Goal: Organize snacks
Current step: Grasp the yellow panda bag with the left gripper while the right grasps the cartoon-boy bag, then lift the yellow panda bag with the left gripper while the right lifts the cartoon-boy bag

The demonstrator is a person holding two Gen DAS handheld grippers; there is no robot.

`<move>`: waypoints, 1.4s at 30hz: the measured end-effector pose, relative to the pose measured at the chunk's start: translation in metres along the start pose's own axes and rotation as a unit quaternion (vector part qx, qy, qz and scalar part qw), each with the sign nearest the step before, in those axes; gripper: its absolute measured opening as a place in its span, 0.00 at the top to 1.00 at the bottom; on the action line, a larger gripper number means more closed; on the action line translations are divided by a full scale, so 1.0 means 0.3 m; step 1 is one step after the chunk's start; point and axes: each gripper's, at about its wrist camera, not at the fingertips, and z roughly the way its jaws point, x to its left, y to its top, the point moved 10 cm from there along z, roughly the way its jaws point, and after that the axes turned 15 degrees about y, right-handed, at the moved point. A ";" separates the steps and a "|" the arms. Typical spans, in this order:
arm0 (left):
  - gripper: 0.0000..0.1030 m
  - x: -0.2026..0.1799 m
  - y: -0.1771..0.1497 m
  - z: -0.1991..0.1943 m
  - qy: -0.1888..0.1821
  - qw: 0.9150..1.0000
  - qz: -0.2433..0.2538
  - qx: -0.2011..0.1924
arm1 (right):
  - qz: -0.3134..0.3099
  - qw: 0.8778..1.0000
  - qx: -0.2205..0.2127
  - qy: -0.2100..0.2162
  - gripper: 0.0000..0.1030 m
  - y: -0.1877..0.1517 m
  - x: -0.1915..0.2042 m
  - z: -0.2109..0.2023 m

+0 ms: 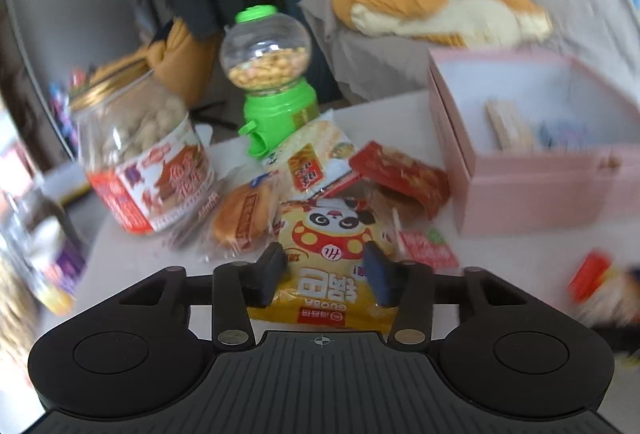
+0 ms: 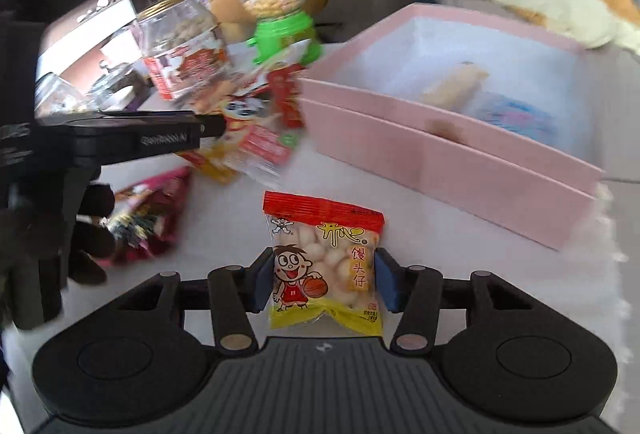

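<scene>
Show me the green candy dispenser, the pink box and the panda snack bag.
green candy dispenser (image 1: 280,111): left wrist view, on its green base.
pink box (image 2: 440,157): right wrist view, on its near outer wall.
panda snack bag (image 1: 328,234): left wrist view, on the panda picture.
</scene>
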 end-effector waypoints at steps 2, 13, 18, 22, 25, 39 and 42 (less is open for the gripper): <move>0.47 0.005 0.004 0.012 0.007 1.000 -0.004 0.004 | -0.002 1.000 -0.012 -0.002 0.50 -0.010 -0.028 -0.018; 0.19 -0.011 -0.011 0.086 -0.017 0.997 -0.025 0.067 | -0.068 0.997 -0.026 -0.020 0.25 -0.048 0.019 -0.004; 0.26 0.018 -0.044 0.074 -0.055 0.993 -0.073 0.076 | -0.074 0.997 -0.026 -0.023 0.23 -0.048 0.022 0.004; 0.30 0.018 -0.092 -0.005 -0.067 0.992 -0.074 0.076 | -0.066 0.997 -0.031 -0.024 0.22 -0.046 0.014 -0.001; 0.31 0.004 -0.136 -0.095 -0.088 0.991 -0.071 0.073 | -0.065 0.997 -0.031 -0.022 0.22 -0.047 0.012 -0.003; 0.32 -0.099 -0.272 -0.341 -0.149 0.982 -0.081 0.081 | -0.026 0.994 -0.041 -0.093 0.14 -0.046 -0.062 -0.029; 0.32 -0.131 -0.290 -0.379 -0.148 0.984 -0.070 0.065 | -0.017 0.994 -0.039 -0.096 0.12 -0.048 -0.080 -0.034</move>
